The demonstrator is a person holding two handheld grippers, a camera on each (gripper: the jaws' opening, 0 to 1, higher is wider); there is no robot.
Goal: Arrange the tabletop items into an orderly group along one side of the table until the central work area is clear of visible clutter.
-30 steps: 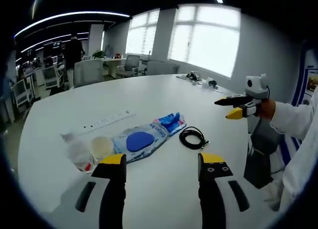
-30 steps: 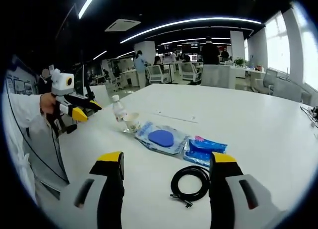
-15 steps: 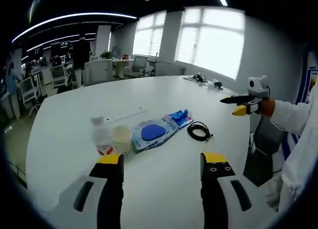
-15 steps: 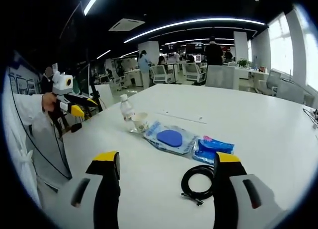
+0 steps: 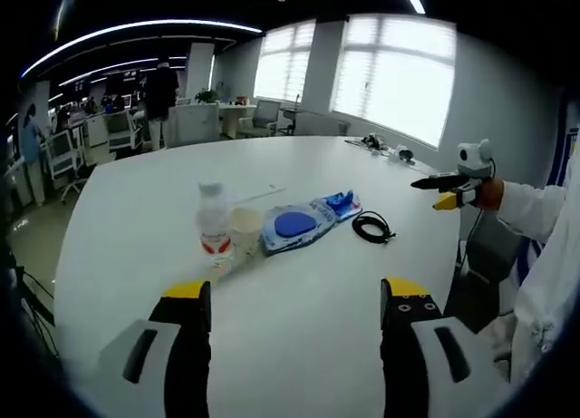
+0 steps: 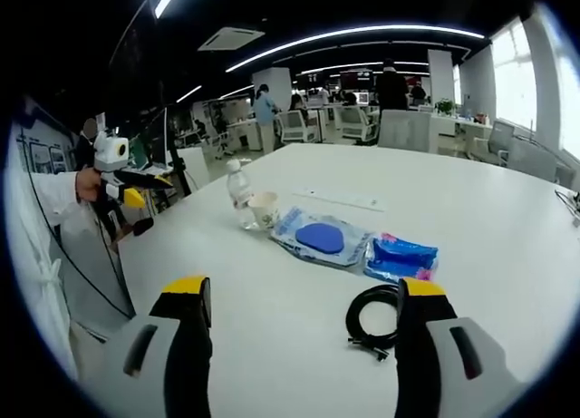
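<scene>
Looking at the white table, nothing's been grabbed yet imo. Left gripper hangs above the near edge w/ jaws apart and empty; right gripper same deal, apart and empty, above its own edge. Stuff sits in a loose row mid-table: water bottle touching a paper cup, then a clear bag w/ a blue pad, a blue packet, and a coiled black cable closest to the right gripper. Prob the approach step. Next move: drop the right gripper onto the cable and pinch the coil, then carry it to one side.
</scene>
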